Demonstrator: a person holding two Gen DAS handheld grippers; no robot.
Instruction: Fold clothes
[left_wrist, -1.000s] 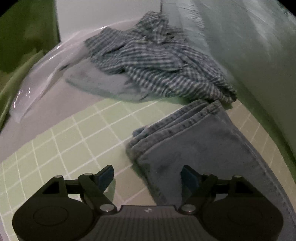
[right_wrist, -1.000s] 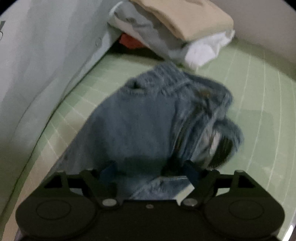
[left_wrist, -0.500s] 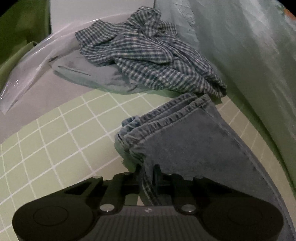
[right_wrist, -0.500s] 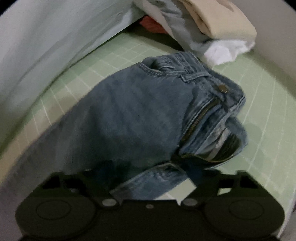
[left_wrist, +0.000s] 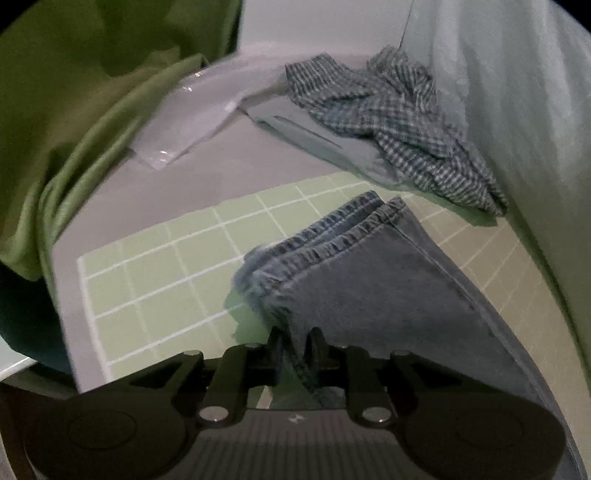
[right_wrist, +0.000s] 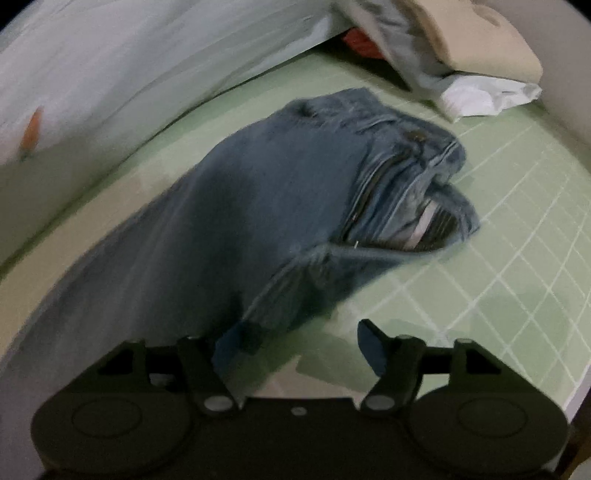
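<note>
The jeans (left_wrist: 373, 280) are heavy blue denim, folded lengthwise so both stitched, puckered hems stack at the leg end, lying on a pale green cutting mat (left_wrist: 155, 280) ruled with white grid lines; the left gripper (left_wrist: 295, 341) has its jaws pressed together on the near side edge of the legs, a ridge of denim pinched between them; in the right wrist view the waist end of the jeans (right_wrist: 288, 206) bulges up, fly and metal zipper gaping, button visible near the far edge; the right gripper (right_wrist: 303, 341) stands with jaws spread, its left finger against the near denim fold, its right finger over bare mat. Far behind the hems lies a crumpled blue checked shirt (left_wrist: 399, 122) on a smooth grey-blue garment (left_wrist: 314, 136); a folded stack of beige and white clothes (right_wrist: 469, 62) sits far right; bare mat lies left of the hems and right of the waist, while a pale sheet (right_wrist: 129, 66) hems in the far side.
</note>
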